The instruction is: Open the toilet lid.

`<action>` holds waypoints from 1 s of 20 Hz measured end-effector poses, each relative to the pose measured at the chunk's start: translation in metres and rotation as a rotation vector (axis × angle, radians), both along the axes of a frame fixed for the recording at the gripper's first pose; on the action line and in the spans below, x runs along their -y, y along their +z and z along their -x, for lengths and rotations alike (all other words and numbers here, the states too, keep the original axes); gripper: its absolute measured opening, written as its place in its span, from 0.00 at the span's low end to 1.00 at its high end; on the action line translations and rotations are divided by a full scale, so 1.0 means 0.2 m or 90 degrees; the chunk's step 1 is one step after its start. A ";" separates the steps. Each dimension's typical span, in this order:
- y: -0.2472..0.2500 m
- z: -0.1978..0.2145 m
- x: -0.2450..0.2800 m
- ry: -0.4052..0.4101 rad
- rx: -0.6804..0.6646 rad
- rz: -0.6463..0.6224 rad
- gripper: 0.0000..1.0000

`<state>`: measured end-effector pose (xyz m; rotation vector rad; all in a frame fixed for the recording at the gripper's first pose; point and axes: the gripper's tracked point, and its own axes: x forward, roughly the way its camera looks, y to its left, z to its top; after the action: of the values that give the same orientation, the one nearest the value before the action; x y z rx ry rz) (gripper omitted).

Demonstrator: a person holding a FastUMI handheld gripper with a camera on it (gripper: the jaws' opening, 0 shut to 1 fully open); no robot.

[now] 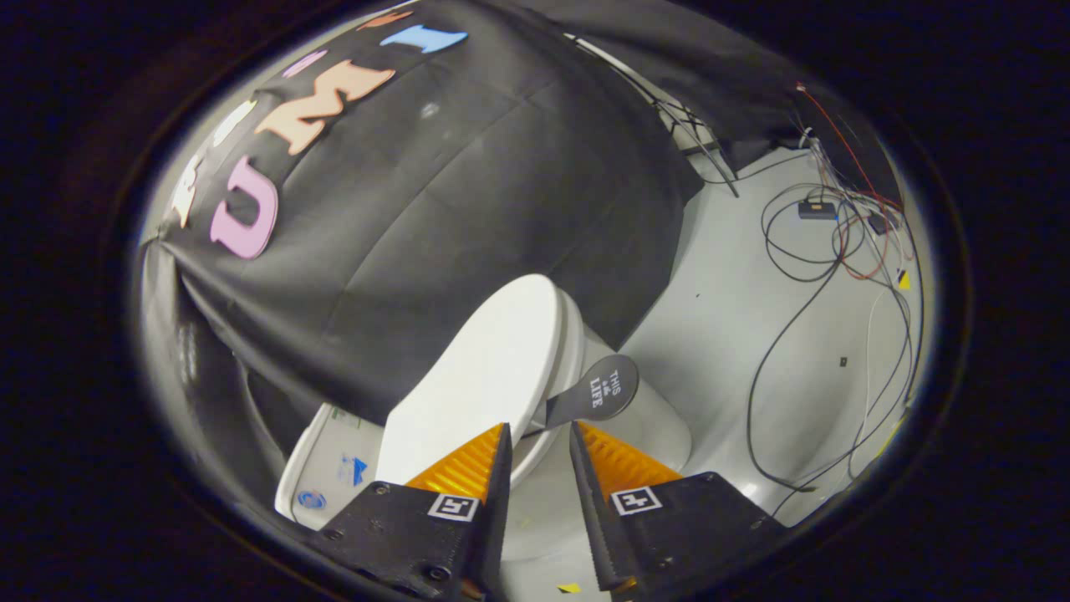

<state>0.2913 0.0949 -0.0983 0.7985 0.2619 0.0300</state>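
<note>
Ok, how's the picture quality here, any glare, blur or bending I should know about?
Gripper view: strong fisheye bending and the scene is tilted; the toilet lid is bright but not blown out; the grey handle tab is sharp; the open gripper close to the lens looks slightly soft; cables on the floor stay clear; edges darken.

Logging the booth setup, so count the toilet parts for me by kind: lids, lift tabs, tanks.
Toilet lid: 1, down
Lift tab on the lid's edge: 1, just ahead of the open claw
Tank: 1
Total: 3
</note>
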 end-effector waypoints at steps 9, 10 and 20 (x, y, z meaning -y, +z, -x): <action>0.15 -0.02 0.11 -0.065 0.120 -0.116 0.43; 0.15 -0.01 0.13 -0.074 0.124 -0.124 0.43; 0.06 0.01 0.27 -0.116 0.118 -0.193 0.43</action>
<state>0.2888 0.0402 -0.0853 1.1121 0.0064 -0.0283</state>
